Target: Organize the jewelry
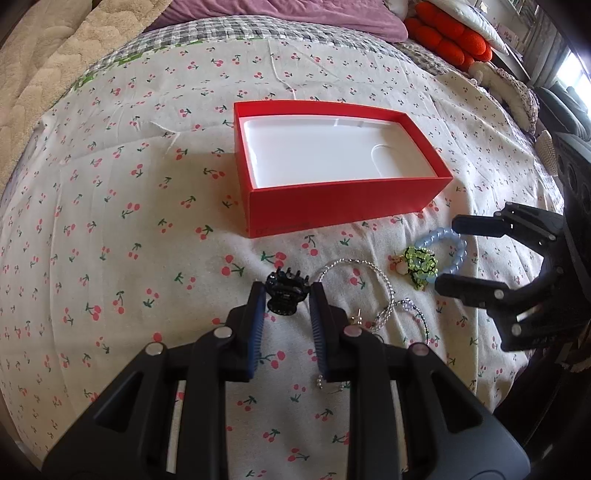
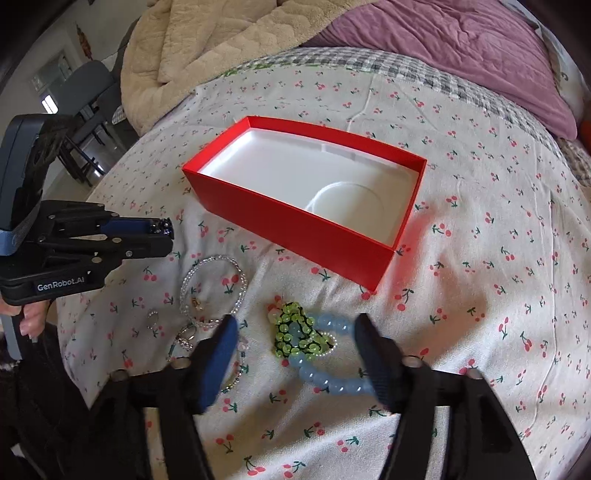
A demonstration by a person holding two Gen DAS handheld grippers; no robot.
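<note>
A red box (image 1: 332,201) (image 2: 295,236) with a white liner lies open on the cherry-print bedsheet. My left gripper (image 1: 288,290) (image 2: 170,234) is shut on a black claw hair clip (image 1: 286,299), held just above the sheet in front of the box. My right gripper (image 2: 297,320) (image 1: 447,254) stands open over a blue bead bracelet (image 2: 328,373) (image 1: 456,254) and a green-and-black beaded piece (image 2: 295,332) (image 1: 421,264); both lie on the sheet between its fingers. A clear bead bracelet (image 2: 236,273) (image 1: 388,291) lies between the two grippers.
Small rings and earrings (image 2: 153,319) are scattered by the clear bracelet. A purple quilt (image 2: 461,44) and a beige blanket (image 2: 221,37) are heaped behind the box, with orange cushions (image 1: 450,35) at the far right. A person's hand (image 2: 33,317) grips the left handle.
</note>
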